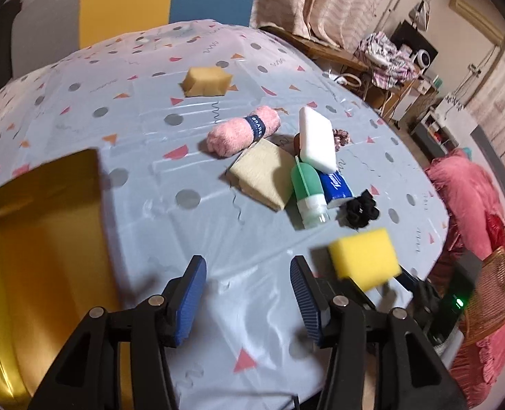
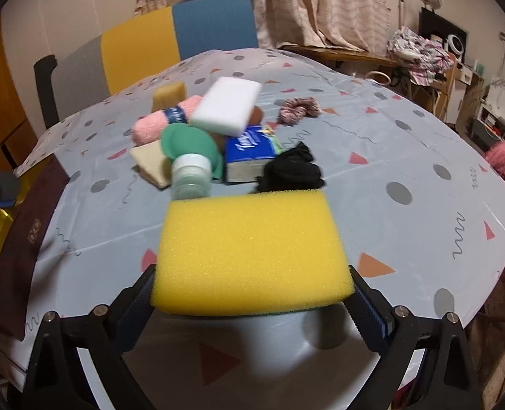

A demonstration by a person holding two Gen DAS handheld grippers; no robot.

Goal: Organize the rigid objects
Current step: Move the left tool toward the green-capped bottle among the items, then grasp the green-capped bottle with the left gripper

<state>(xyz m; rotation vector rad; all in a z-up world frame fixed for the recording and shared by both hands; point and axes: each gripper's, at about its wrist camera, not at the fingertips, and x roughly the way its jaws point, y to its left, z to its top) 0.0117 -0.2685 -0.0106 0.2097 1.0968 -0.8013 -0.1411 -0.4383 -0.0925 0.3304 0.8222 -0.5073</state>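
My right gripper [image 2: 252, 302] is shut on a yellow sponge [image 2: 249, 249] and holds it above the table's near edge; the sponge also shows in the left wrist view [image 1: 365, 258]. My left gripper [image 1: 247, 302] is open and empty over the tablecloth, beside a gold box [image 1: 40, 239] on its left. A pile sits mid-table: green bottle [image 1: 308, 193], white foam block [image 1: 317, 138], blue tissue pack [image 1: 337, 186], beige cloth [image 1: 264, 177], pink yarn [image 1: 243, 131], black scrunchie [image 1: 360, 208]. A tan sponge [image 1: 206, 80] lies farther back.
A patterned scrunchie [image 2: 298, 109] lies behind the pile. A dark red box lid [image 2: 23, 235] lies at the table's left edge by the gold box. A chair [image 2: 170, 34] stands behind the table. Pink bedding [image 1: 474, 212] is off to the right.
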